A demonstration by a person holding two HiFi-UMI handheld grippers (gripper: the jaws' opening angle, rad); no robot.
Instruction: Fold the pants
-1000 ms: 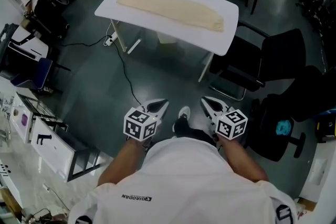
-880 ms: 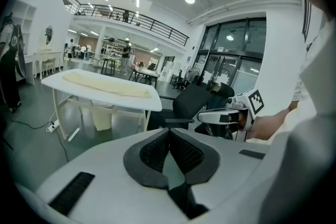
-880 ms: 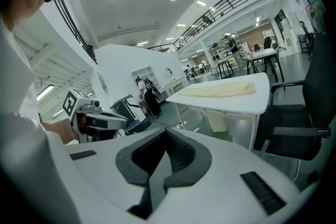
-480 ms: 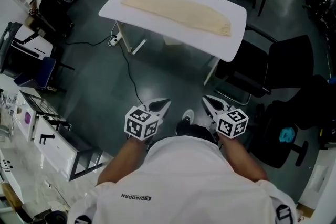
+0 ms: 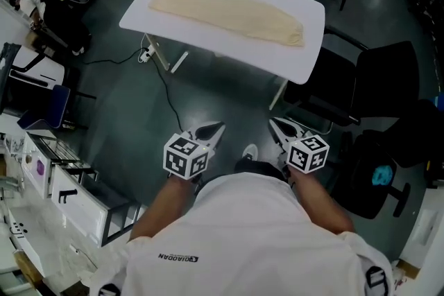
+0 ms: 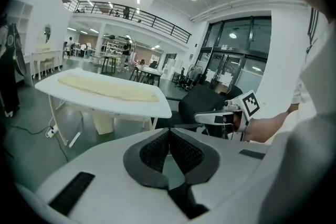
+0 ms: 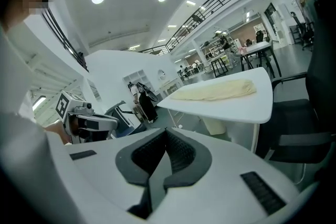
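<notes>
The left gripper [image 5: 213,129] is held low in front of the person's waist. Its jaws are pressed together with nothing between them, as the left gripper view [image 6: 169,135] confirms. It points toward the white table [image 5: 305,55], which stands well apart from both tools across open floor.

The pants [image 5: 229,14] lie flat along the tabletop as one long cream strip, running from the table's left end toward its right. They seem to be already laid leg on leg, though from this far off I cannot tell which end is the waist.

The right gripper [image 5: 277,125] sits level with the left, just beside the person's body. Its pads are likewise closed on nothing, as the right gripper view [image 7: 167,135] shows.

The step in hand, as I judge it, is the approach, and no folding has begun. To do it well:

- Walk up square to the long near edge so each tool can reach one end of the cloth.
- Mind the cable [image 5: 164,90] trailing on the floor by the table's left legs.
- Part both sets of jaws before reaching the fabric, not while over it.
- Grip one end at its two corners so the fold carries over evenly.
- Keep clear of the black chair [image 5: 374,80] just beside the table's right side.
</notes>
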